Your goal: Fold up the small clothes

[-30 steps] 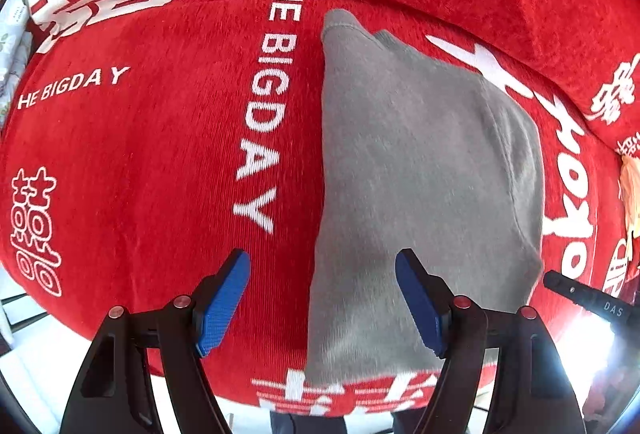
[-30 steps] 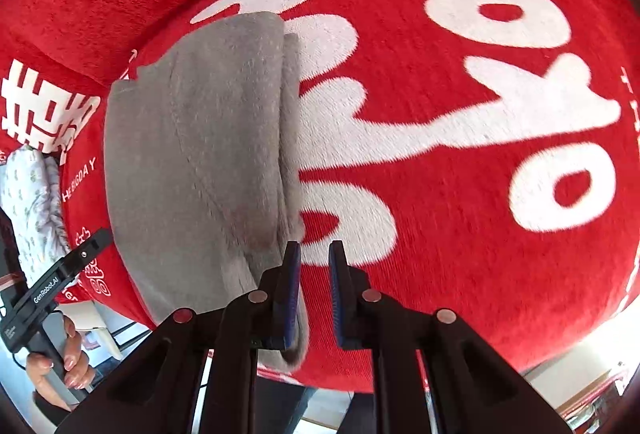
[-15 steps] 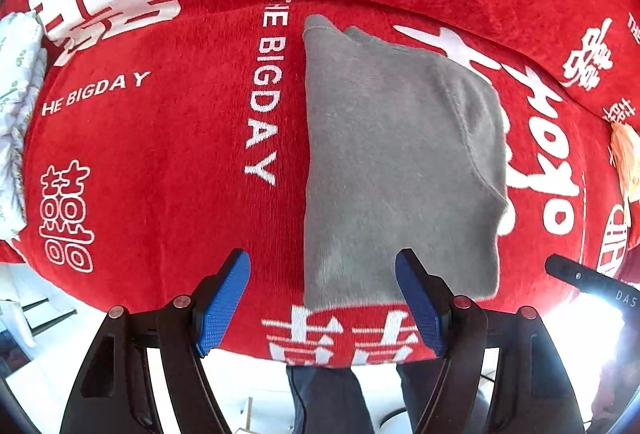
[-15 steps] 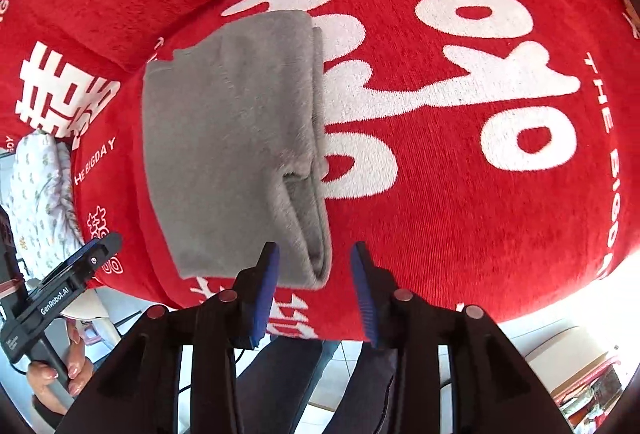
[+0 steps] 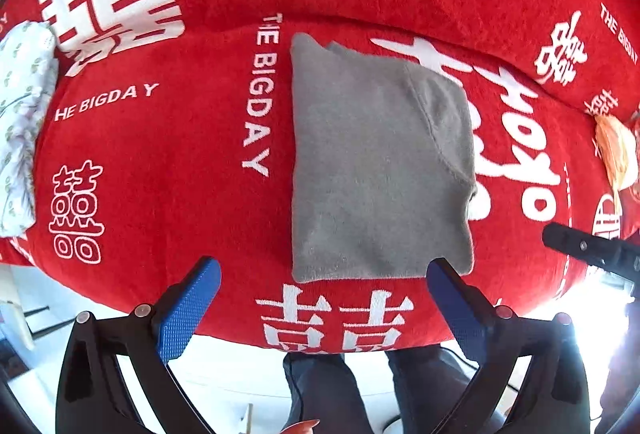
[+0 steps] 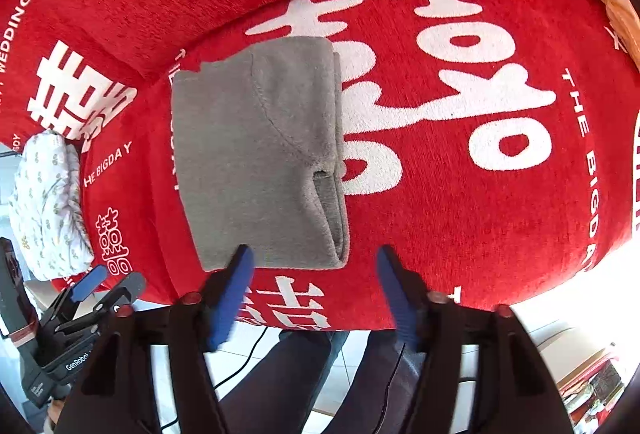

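Grey garment [image 5: 376, 162] folded flat on red cover [image 5: 160, 162], centre of left view. Left gripper [image 5: 324, 310] fingers spread wide, holding nothing, at 6 o'clock. Right gripper [image 6: 314, 298] fingers parted, holding nothing, near garment's lower edge. White patterned cloth [image 6: 44, 202] at 9 o'clock.

I see a plain grey garment [image 5: 376, 170] on a red cover [image 5: 168, 162] with white lettering; my grippers' pads [image 5: 188, 310] are blue.
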`<state>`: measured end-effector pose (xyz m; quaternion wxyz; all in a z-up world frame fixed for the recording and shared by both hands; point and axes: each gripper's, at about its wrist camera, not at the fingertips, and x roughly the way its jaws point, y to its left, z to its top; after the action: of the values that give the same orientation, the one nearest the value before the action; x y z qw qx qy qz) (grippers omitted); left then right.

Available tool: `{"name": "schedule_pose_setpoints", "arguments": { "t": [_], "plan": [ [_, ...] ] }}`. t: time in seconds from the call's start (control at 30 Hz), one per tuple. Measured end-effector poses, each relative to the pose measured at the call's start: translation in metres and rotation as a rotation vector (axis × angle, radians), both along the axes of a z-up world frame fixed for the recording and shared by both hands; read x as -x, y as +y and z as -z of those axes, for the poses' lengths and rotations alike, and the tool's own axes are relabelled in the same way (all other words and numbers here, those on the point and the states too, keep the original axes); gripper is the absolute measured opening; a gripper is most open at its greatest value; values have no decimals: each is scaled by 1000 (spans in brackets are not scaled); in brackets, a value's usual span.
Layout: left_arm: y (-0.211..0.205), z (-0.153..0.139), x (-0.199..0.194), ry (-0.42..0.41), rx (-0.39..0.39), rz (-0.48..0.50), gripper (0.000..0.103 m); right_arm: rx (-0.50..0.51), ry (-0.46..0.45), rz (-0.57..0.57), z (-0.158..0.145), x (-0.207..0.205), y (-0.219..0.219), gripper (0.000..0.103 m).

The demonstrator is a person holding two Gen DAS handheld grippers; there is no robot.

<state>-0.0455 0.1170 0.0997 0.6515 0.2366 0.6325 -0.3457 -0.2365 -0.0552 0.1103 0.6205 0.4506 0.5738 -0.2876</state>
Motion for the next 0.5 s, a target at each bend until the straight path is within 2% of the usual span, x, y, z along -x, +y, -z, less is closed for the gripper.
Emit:
{"name": "schedule_pose_setpoints", "arguments": {
  "t": [0.1,0.2,0.3,0.4,0.5],
  "plan": [
    [-3,-6,-6,9,8,-4,103,51,11,-33,-13,-11,5,84],
    [-5,-14,-10,-55,-18,-1,103,135,12,-86,-32,-24,11,102],
    [-5,-23,-13,-88,-29,-8,103,210,7,-121,-47,-34,16,103],
    [-4,-25,-14,-98,-57,-14,103,171,2,-116,-47,-38,15,103],
    [-1,-27,-14,-80,-65,-28,103,158,36,-109,-43,-38,16,103]
  ]
}}
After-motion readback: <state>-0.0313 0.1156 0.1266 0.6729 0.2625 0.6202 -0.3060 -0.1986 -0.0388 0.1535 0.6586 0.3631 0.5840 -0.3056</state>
